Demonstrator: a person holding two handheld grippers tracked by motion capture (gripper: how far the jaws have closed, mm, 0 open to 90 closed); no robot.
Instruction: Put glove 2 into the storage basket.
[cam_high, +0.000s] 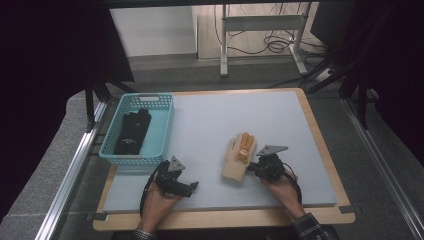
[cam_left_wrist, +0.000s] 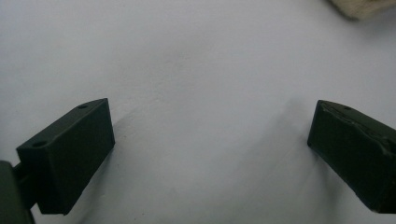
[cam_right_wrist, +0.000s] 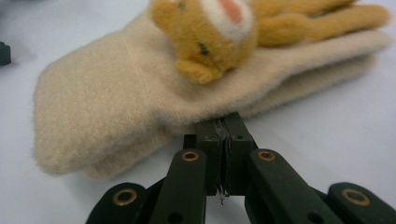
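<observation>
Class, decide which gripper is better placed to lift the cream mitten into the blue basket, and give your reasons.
Right. The right gripper is shut at the edge of the mitten, apparently pinching it. The left gripper is open over the bare mat, apart from the mitten, though nearer the basket.

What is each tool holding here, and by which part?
The right tool is pinching the cream glove at its side edge. The left tool is open, holding nothing.

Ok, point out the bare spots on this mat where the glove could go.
Bare: the mat between the basket and the cream glove, and its far half. Crowded: the near edge by both grippers.
</observation>
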